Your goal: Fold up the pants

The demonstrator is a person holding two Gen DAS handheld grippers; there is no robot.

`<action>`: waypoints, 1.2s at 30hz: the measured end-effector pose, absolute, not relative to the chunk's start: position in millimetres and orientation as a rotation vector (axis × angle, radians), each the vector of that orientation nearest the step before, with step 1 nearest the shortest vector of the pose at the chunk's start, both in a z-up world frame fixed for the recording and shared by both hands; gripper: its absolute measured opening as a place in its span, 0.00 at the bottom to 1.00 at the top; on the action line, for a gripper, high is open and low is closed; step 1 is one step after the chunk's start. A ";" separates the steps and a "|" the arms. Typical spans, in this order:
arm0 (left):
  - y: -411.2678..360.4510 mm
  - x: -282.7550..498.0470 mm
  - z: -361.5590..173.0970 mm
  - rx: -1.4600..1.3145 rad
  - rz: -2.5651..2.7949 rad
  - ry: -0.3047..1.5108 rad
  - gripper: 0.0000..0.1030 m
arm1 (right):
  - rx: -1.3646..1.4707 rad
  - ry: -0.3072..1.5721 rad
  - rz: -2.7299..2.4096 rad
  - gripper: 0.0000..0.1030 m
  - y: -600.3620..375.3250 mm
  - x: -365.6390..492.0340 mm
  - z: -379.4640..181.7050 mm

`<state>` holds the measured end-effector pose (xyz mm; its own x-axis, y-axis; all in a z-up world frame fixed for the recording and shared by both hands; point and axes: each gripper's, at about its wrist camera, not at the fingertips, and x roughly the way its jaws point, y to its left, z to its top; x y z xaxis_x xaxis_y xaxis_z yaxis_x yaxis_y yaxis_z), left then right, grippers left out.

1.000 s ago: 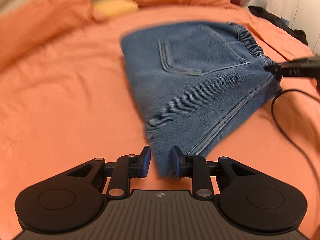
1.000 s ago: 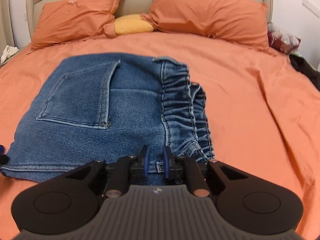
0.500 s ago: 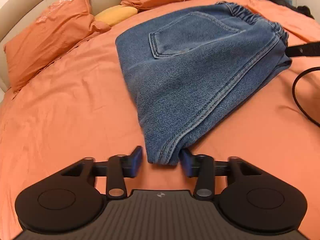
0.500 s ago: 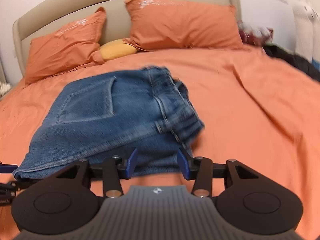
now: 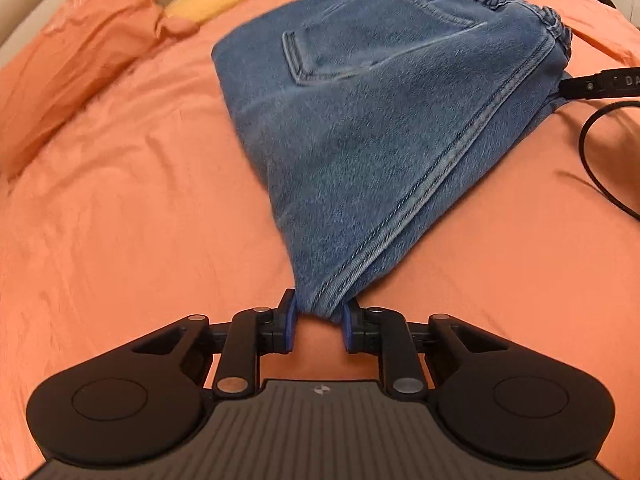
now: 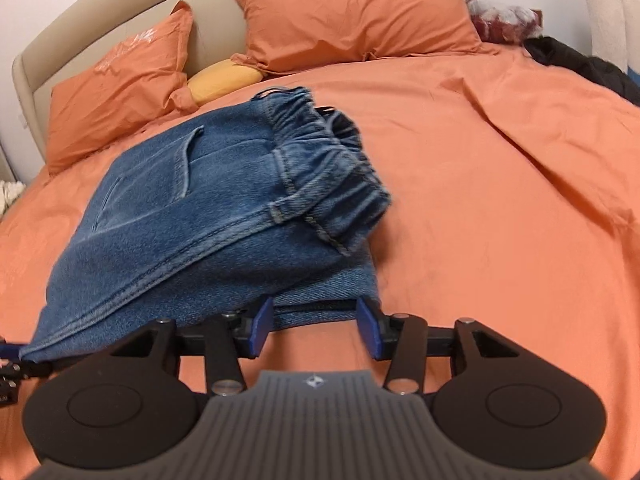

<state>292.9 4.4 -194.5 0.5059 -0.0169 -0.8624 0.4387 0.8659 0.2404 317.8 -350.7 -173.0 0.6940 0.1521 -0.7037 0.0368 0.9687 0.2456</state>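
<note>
Pants (image 5: 384,128) corner sits between the spread left tool (image 5: 317,326) fingers.

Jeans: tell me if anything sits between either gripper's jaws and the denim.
Nothing visible does. The left gripper has its jaws open around the folded corner of the jeans, with only orange sheet nearby. The right gripper is open at the jeans' near edge below the waistband.

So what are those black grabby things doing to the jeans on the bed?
A person is folding jeans on the orange bed with two hand-held grippers. The left gripper has its fingers around a folded corner. The right gripper is open at the waistband end. The jeans lie in a folded bundle.
</note>
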 end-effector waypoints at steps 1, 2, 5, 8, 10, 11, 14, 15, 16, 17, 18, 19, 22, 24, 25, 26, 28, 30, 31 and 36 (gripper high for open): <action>7.1 292.9 -196.7 0.476 -0.273 1.047 0.02 | 0.259 0.808 0.061 0.45 -353.7 317.6 -173.5; 12.4 290.3 -201.2 0.522 -0.204 1.054 0.00 | 0.275 0.814 0.055 0.45 -357.0 318.0 -174.0; 41.1 281.9 -194.3 0.482 -0.175 1.063 0.00 | 0.354 0.823 0.056 0.45 -366.7 317.9 -172.8; 54.1 284.0 -172.6 0.399 -0.162 1.053 0.06 | 0.411 0.801 0.071 0.51 -370.3 316.1 -164.2; 55.8 290.5 -157.9 0.333 -0.161 1.011 0.19 | 0.440 0.768 0.071 0.65 -371.2 314.2 -158.5; 56.2 295.0 -151.9 0.288 -0.171 0.998 0.30 | 0.453 0.754 0.071 0.70 -372.2 313.4 -156.7; 55.1 309.7 -140.2 0.151 -0.208 0.949 0.55 | 0.515 0.719 0.064 0.81 -381.1 314.5 -154.1; 53.4 313.1 -138.4 0.114 -0.220 0.940 0.59 | 0.555 0.706 0.062 0.84 -386.0 317.3 -154.1; 52.0 323.5 -137.7 0.078 -0.228 0.937 0.60 | 0.604 0.694 0.063 0.87 -391.5 322.0 -154.6; 52.6 332.1 -137.0 0.042 -0.234 0.936 0.60 | 0.660 0.685 0.072 0.88 -396.8 328.7 -156.0; 53.5 339.9 -136.8 0.007 -0.235 0.936 0.61 | 0.720 0.681 0.084 0.90 -402.2 336.7 -158.7; 54.6 346.4 -136.6 -0.027 -0.229 0.936 0.62 | 0.779 0.681 0.099 0.92 -407.2 343.4 -162.4; 67.5 371.3 -140.3 -0.157 -0.214 0.941 0.68 | 0.905 0.711 0.117 0.93 -417.9 357.3 -180.1; 75.4 386.8 -146.2 -0.243 -0.217 0.961 0.73 | 0.946 0.749 0.113 0.93 -422.4 364.6 -195.2; 79.0 392.4 -150.7 -0.276 -0.217 0.972 0.74 | 0.958 0.767 0.111 0.92 -423.7 369.0 -202.3; 81.3 400.2 -155.8 -0.302 -0.215 0.986 0.74 | 0.971 0.772 0.122 0.91 -424.6 374.3 -208.1; 84.3 411.1 -165.3 -0.346 -0.220 1.007 0.74 | 0.963 0.762 0.163 0.86 -421.7 386.0 -213.2; 84.5 420.3 -173.7 -0.378 -0.225 1.023 0.75 | 0.946 0.779 0.190 0.83 -414.4 396.9 -217.0; 84.5 425.0 -177.8 -0.394 -0.234 1.028 0.75 | 0.925 0.786 0.191 0.82 -411.0 398.8 -217.8; 87.4 444.5 -198.6 -0.487 -0.270 1.058 0.78 | 0.917 0.817 0.192 0.74 -414.7 403.4 -220.3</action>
<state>444.5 87.4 -198.6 0.4716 -0.4384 -0.7651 -0.0184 0.8626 -0.5056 403.4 -414.7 -220.3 0.6911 0.4750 -0.5447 0.1821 0.6149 0.7673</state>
